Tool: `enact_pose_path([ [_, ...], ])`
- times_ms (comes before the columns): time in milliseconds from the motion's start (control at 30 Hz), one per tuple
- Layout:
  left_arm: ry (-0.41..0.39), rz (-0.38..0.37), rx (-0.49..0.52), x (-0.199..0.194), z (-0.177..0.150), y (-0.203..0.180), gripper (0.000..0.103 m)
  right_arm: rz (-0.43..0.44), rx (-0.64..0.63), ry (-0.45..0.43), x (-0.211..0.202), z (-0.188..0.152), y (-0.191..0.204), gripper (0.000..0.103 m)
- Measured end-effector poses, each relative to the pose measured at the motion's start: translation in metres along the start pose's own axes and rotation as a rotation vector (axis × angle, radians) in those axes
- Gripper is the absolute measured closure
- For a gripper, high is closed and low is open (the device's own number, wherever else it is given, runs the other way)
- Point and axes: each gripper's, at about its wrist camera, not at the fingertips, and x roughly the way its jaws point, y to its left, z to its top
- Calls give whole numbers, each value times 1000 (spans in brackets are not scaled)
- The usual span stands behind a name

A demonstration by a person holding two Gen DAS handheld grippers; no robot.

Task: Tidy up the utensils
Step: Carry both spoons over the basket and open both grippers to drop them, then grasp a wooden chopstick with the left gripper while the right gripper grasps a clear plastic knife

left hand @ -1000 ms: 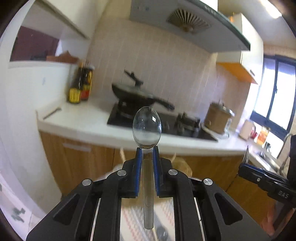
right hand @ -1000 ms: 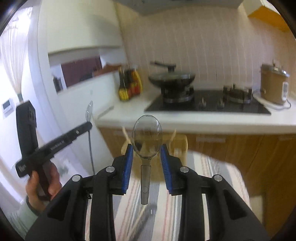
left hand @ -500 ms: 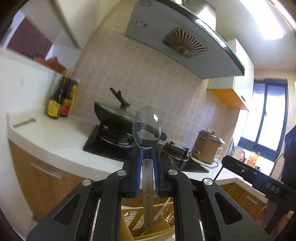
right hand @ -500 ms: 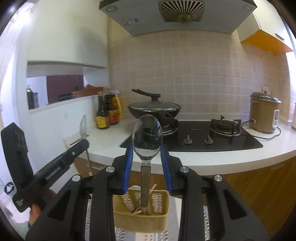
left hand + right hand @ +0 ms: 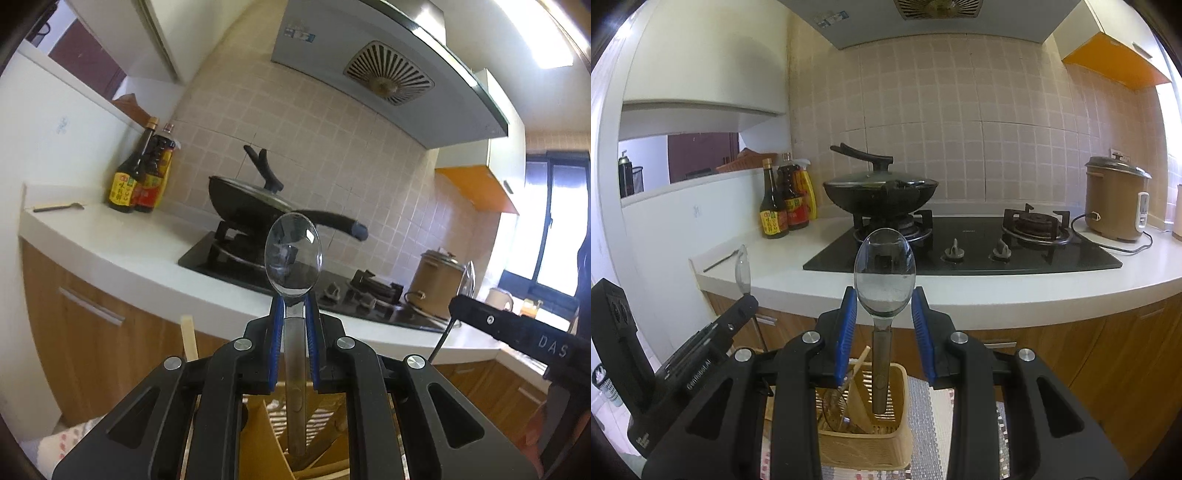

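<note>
A spoon (image 5: pixel 293 258) stands bowl-up, its handle clamped between the left gripper (image 5: pixel 293 325) fingers, above a yellow utensil basket (image 5: pixel 864 439). A second spoon (image 5: pixel 884 273) sits upright in the right gripper (image 5: pixel 884 325), fingers apart around its bowl. A second ago the basket was barely visible.

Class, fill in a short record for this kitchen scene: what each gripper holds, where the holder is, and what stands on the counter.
Left gripper: shut on a metal spoon, bowl up
Right gripper: a second spoon upright between its blue pads; pad contact unclear
Utensil holder: yellow slatted basket below both grippers, chopsticks inside
Counter: lidded wok on stove, sauce bottles, rice cooker
</note>
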Motion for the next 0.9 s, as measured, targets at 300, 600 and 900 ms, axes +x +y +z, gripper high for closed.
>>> enact_pose_path([
  [300,35,-6,42,-22,5,-6,60,30,25,45,-9,-8,-7,74],
  [600,58,-30,53,-72,27,-12,59,28,36,47,-50,-4,-4,60],
  [900,82,-40,20,-133,28,-12,57,20,32,93,-97,-16,4,60],
])
